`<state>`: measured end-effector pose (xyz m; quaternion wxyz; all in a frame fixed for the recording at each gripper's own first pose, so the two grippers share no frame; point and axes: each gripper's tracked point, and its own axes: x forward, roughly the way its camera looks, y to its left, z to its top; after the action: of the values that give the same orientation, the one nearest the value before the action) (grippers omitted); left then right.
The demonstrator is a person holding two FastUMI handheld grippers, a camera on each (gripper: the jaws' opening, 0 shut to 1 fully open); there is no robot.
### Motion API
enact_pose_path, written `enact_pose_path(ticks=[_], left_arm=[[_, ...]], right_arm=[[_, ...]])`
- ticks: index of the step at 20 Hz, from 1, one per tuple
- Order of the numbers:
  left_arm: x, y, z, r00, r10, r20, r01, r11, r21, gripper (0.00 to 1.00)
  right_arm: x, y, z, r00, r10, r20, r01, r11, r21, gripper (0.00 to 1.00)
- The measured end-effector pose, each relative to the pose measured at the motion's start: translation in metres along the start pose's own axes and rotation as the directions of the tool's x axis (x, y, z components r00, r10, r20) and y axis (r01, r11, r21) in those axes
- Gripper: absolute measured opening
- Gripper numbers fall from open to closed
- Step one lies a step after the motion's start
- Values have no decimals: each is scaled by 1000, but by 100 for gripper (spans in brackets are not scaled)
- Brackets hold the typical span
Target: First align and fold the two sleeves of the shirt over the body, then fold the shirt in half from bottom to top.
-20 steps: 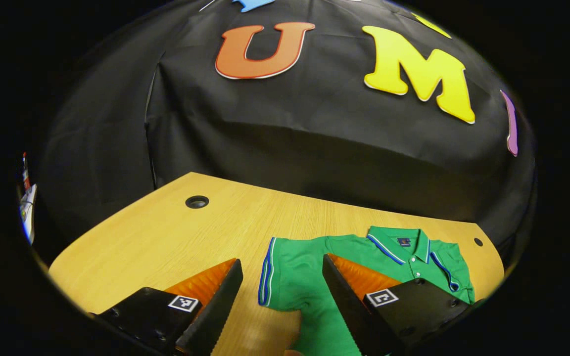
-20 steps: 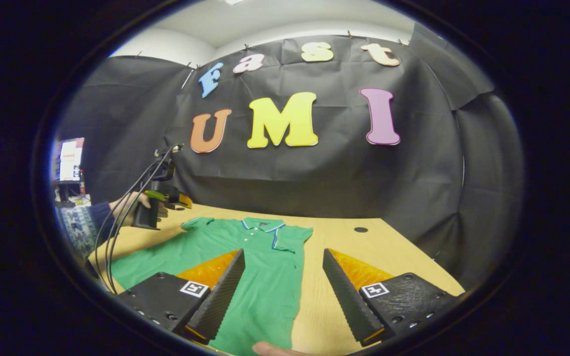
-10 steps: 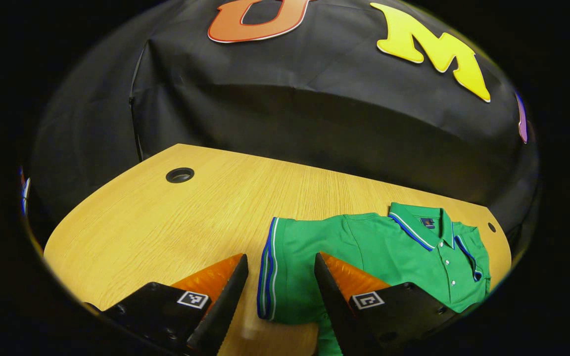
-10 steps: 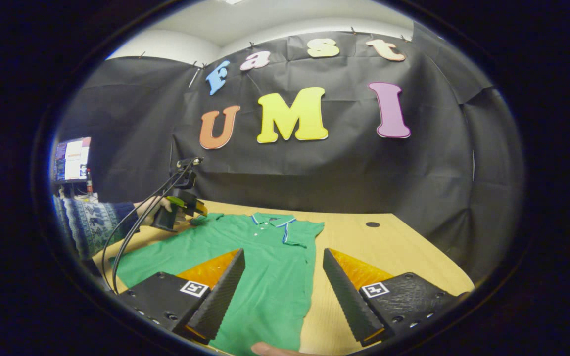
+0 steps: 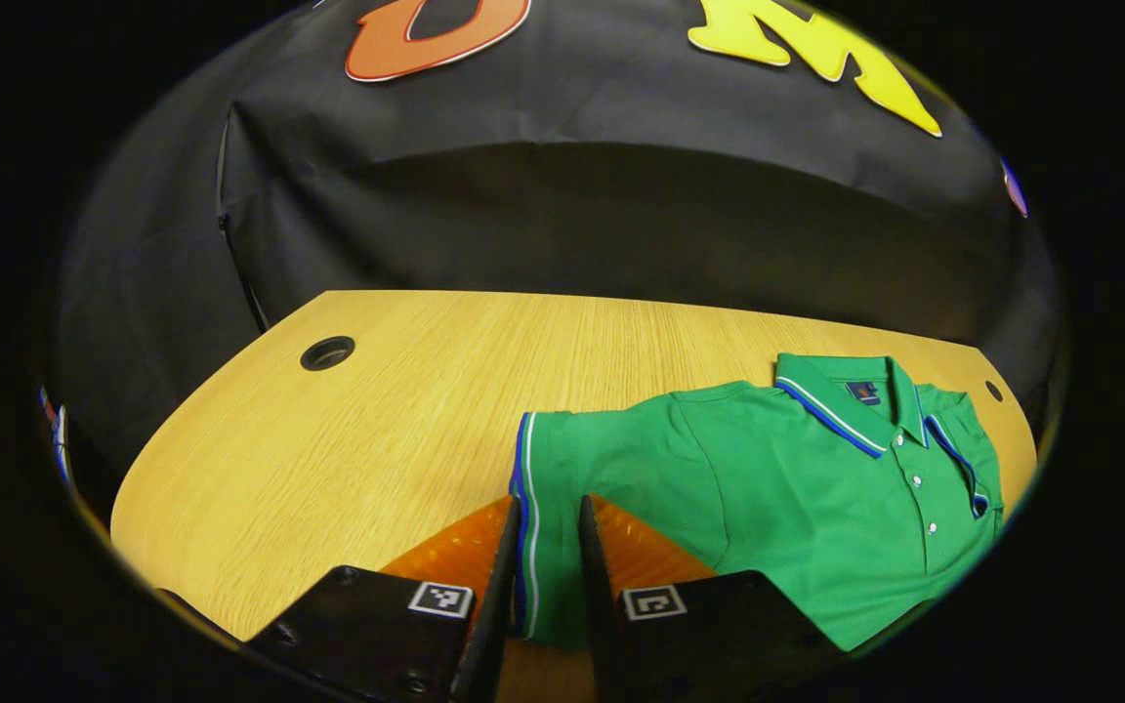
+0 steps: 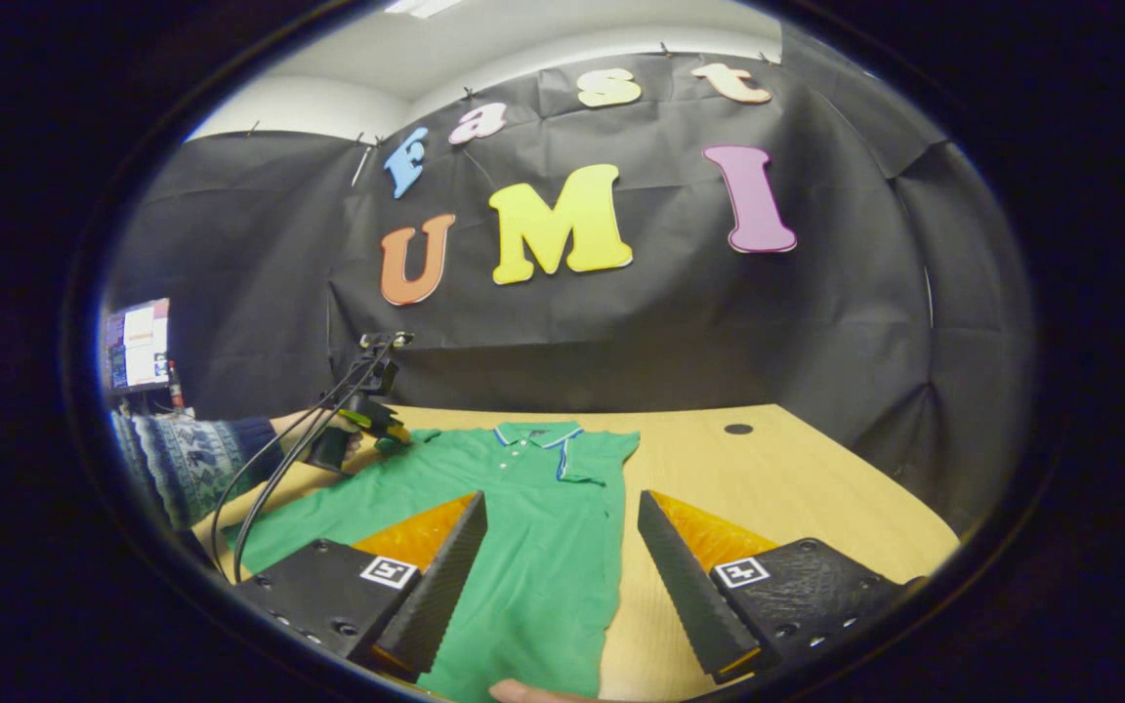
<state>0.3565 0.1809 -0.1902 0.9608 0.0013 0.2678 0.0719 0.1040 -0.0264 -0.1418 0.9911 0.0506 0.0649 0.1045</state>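
Green polo shirt [image 5: 797, 508] lies flat on the wooden table [image 5: 348, 439], collar toward the black wall. One short sleeve [image 5: 562, 478] sticks out to the side, with a blue and white stripe on its edge. The left gripper [image 5: 545, 547] has its two fingers pressed together on that striped edge. In the right gripper view, the right gripper [image 6: 562, 561] sits over the lower part of the shirt [image 6: 523, 547], its fingers wide apart, holding nothing. Farther off, a hand [image 6: 313, 434] in a knitted sleeve [image 6: 182, 464] holds the other gripper at the shirt's sleeve.
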Motion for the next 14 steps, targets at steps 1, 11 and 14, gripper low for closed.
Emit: enact_pose_path(ticks=[1, 11, 14], left_arm=[[1, -1, 0, 1000, -8, -1, 8, 1000, 7, 40], [-16, -22, 29, 998, 55, 42, -58, 995, 76, 11], [-24, -54, 40, 998, 23, 64, -27, 997, 78, 10]], right_arm=[[1, -1, 1, 1000, -1, 0, 1, 1000, 3, 94], [1, -11, 2, 1000, -9, 12, 9, 999, 34, 96], [5, -12, -9, 1000, -9, -18, 10, 999, 49, 96]])
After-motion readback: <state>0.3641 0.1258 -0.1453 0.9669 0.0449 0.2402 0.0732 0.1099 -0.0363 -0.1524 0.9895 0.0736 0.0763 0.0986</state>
